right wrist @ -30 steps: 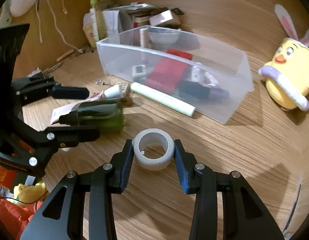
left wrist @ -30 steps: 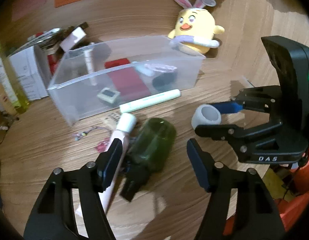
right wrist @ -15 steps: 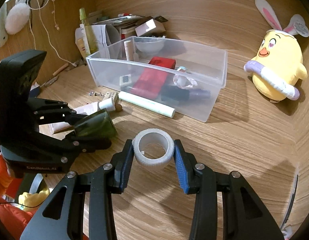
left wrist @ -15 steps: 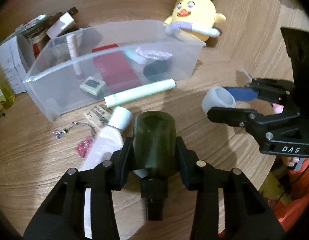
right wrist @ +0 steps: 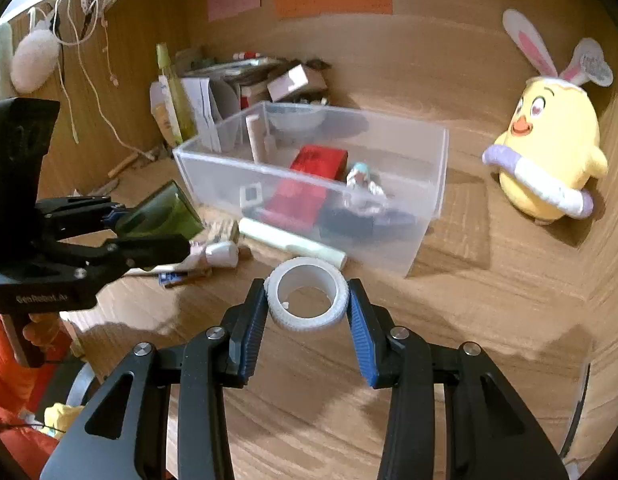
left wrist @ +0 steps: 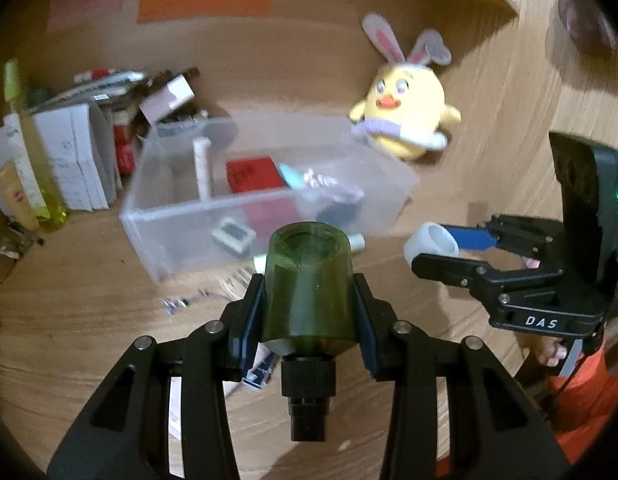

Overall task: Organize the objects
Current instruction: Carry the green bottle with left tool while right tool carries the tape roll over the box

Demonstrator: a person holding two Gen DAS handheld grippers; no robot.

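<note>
Left claw (left wrist: pixel 309 312) clamps the green bottle (left wrist: pixel 309 288), right claw (right wrist: pixel 307 308) grips the white ring (right wrist: pixel 307 298), both aloft near the clear bin (right wrist: pixel 389 196). Clear its near wall before releasing.

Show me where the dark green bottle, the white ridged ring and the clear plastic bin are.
dark green bottle (left wrist: pixel 309 280), left wrist view, its side.
white ridged ring (right wrist: pixel 307 300), right wrist view, inner wall.
clear plastic bin (right wrist: pixel 397 240), right wrist view, front wall.
</note>
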